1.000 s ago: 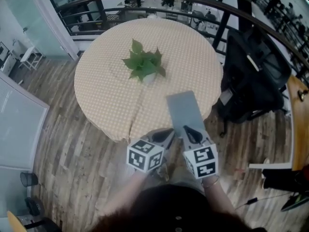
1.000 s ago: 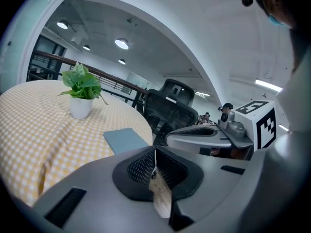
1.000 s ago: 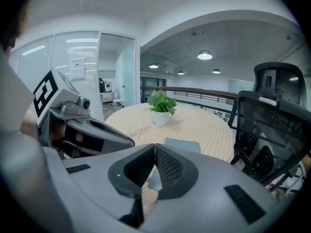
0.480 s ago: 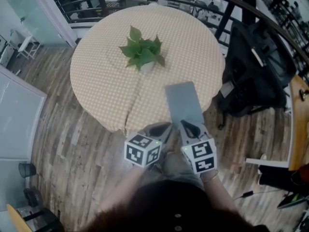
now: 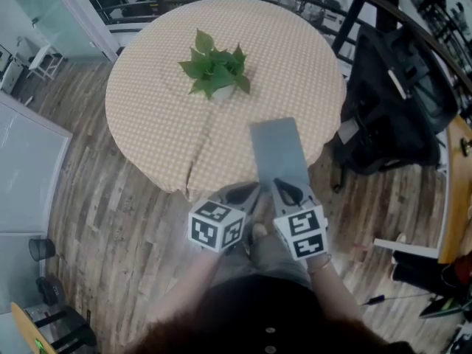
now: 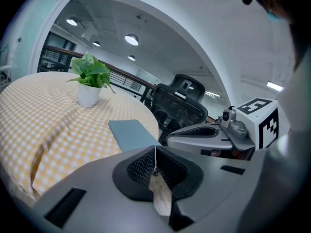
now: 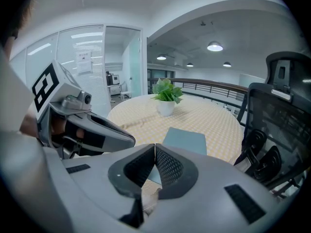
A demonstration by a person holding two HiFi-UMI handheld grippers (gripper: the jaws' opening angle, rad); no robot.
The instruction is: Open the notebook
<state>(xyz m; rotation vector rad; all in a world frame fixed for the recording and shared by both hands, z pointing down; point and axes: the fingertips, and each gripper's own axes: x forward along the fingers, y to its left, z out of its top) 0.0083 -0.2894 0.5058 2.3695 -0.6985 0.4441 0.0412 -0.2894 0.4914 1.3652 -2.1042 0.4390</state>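
Wooden floor (image 5: 103, 220) boards run under the person (image 5: 265, 316) at the bottom of the head view. Nearest are the two grippers, side by side at the near edge of the round surface (image 5: 162, 124). The left gripper (image 5: 247, 195) has its fingers (image 6: 141, 166) pressed together with nothing between them. The right gripper (image 5: 285, 190) is just beside it. Its fingers (image 7: 170, 168) are closed tight too and hold nothing.

Right in front of the right gripper lies the notebook (image 5: 279, 153). It is grey-blue, flat and closed. It sits at the edge of the surface closest to the person, with a short end toward the grippers. Whether the right tips touch it cannot be told.

A yellow and white checked cloth (image 5: 295, 65) covers the surface, and a fold runs down it to the left of the notebook. Farther back, near the middle, a small green plant in a white pot (image 5: 214, 68) stands well apart from the notebook. A black office chair (image 5: 394, 109) sits on the right, close to the rim of the surface. Behind all this runs a dark railing (image 7: 214, 83), and glass walls (image 7: 68, 62) stand at the left.
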